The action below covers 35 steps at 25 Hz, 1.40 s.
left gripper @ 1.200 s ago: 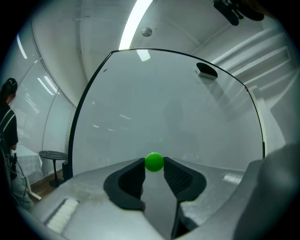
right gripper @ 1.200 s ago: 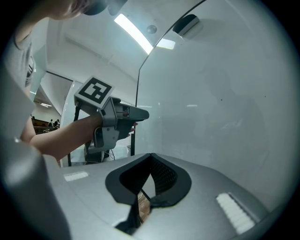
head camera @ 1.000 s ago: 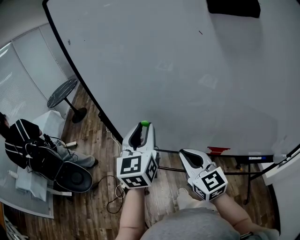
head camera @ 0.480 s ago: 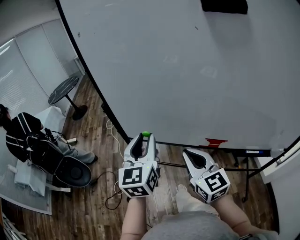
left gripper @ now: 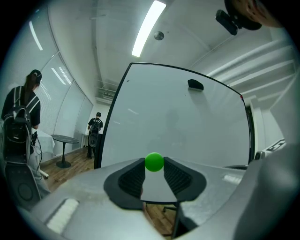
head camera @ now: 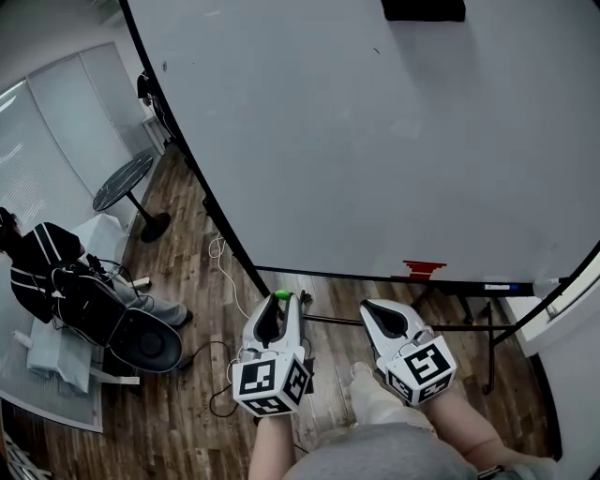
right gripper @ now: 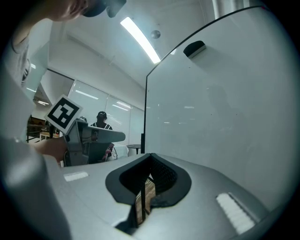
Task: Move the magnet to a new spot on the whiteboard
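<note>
A small green round magnet sits pinched between the tips of my left gripper. That gripper is held off the large whiteboard, just below its lower edge in the head view. My right gripper hovers beside it at the same height, its jaws together with nothing between them. The whiteboard fills the right of the right gripper view.
A black eraser clings near the board's top. A red item lies on the board's tray. At the left stand a round side table and a chair, with a seated person behind. Cables trail over the wooden floor.
The left gripper with the green magnet has drawn back and down, from the board's lower part to below its edge. The right gripper has barely shifted.
</note>
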Motion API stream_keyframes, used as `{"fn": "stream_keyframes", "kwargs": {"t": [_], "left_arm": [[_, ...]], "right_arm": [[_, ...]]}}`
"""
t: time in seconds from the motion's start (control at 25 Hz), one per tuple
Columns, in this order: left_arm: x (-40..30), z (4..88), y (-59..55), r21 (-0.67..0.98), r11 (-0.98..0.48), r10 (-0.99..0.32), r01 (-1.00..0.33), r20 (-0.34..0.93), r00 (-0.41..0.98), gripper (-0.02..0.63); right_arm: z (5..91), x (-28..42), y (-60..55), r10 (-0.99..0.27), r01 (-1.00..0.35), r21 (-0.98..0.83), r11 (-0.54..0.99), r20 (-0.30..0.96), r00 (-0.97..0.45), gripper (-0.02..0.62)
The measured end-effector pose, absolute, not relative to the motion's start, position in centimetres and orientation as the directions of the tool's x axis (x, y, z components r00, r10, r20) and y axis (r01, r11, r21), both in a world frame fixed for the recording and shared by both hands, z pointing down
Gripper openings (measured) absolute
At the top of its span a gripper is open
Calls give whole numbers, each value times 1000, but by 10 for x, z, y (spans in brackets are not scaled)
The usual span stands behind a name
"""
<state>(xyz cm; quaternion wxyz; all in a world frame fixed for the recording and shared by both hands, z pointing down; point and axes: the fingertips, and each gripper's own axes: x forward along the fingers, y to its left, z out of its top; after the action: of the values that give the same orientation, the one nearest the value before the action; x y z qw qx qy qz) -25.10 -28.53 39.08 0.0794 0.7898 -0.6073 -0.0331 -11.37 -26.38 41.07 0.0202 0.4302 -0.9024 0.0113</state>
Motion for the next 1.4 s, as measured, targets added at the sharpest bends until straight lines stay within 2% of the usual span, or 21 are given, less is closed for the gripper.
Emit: {"fn": "stream_keyframes", "kwargs": {"t": [0.48, 0.88, 1.4], "left_arm": [[-233, 406, -259, 180, -290, -948, -940, 80, 308, 137], [-229, 389, -262, 184, -350, -929, -918, 53, 365, 137], [-157, 367, -288, 163, -465, -880, -870, 23, 474, 137]], "right_arm": [[411, -101, -238, -800, -801, -2, 598, 54, -598, 0], [405, -97, -229, -827, -828, 26, 560, 74, -557, 0], [401, -28, -230, -889, -890, 18, 455, 65, -453, 0]]}}
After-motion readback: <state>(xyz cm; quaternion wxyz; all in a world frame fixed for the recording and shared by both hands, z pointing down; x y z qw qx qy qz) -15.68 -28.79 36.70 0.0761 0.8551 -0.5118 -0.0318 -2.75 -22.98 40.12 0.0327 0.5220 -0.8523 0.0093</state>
